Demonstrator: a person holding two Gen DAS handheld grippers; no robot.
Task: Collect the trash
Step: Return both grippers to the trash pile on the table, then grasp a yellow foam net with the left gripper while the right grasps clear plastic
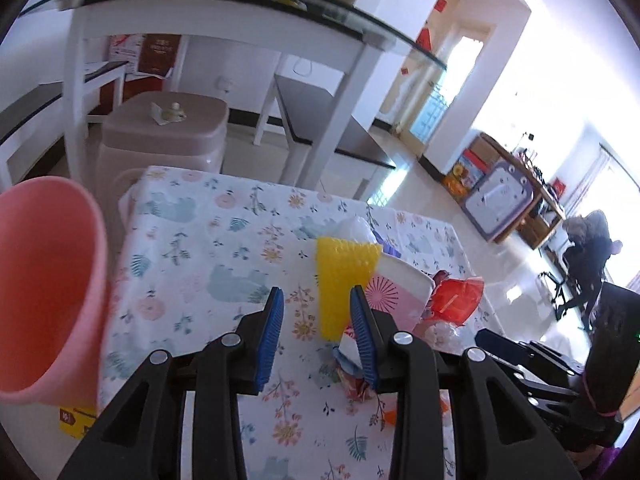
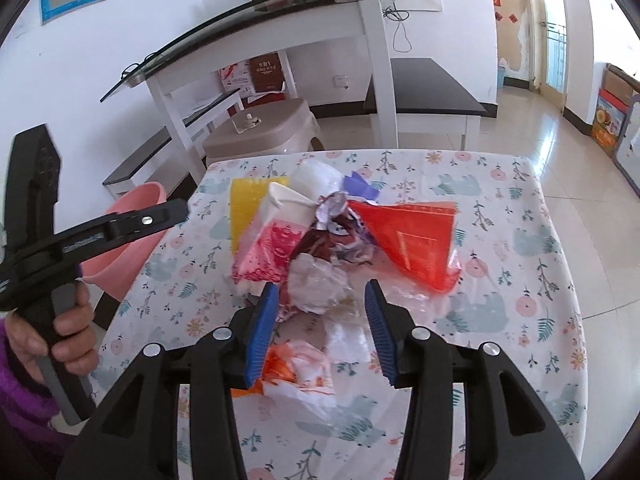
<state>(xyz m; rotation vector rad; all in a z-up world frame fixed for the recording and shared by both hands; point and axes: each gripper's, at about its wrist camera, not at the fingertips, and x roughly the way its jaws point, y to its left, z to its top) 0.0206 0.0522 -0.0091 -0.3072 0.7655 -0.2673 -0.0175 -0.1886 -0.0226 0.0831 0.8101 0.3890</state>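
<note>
Approaching the litter heap is the step in hand: the right gripper (image 2: pixel 322 328) hangs over the floral-clothed bench (image 2: pixel 520 248), fingers (image 2: pixel 264 328) parted wide and empty above a crumpled clear wrapper (image 2: pixel 316 284). The left gripper (image 1: pixel 316 336) stands likewise open with nothing between its fingers, just short of a yellow bumpy-textured sheet (image 1: pixel 340 280). Beside these lie a stiff red plastic bag (image 2: pixel 404 236), glossy crinkled foil (image 2: pixel 332 210) and a pink printed packet (image 2: pixel 272 252). A smooth pink bin (image 1: pixel 44 288) waits at the bench's left edge. Next, probably: lowering onto the thin, springy film and pinching.
</note>
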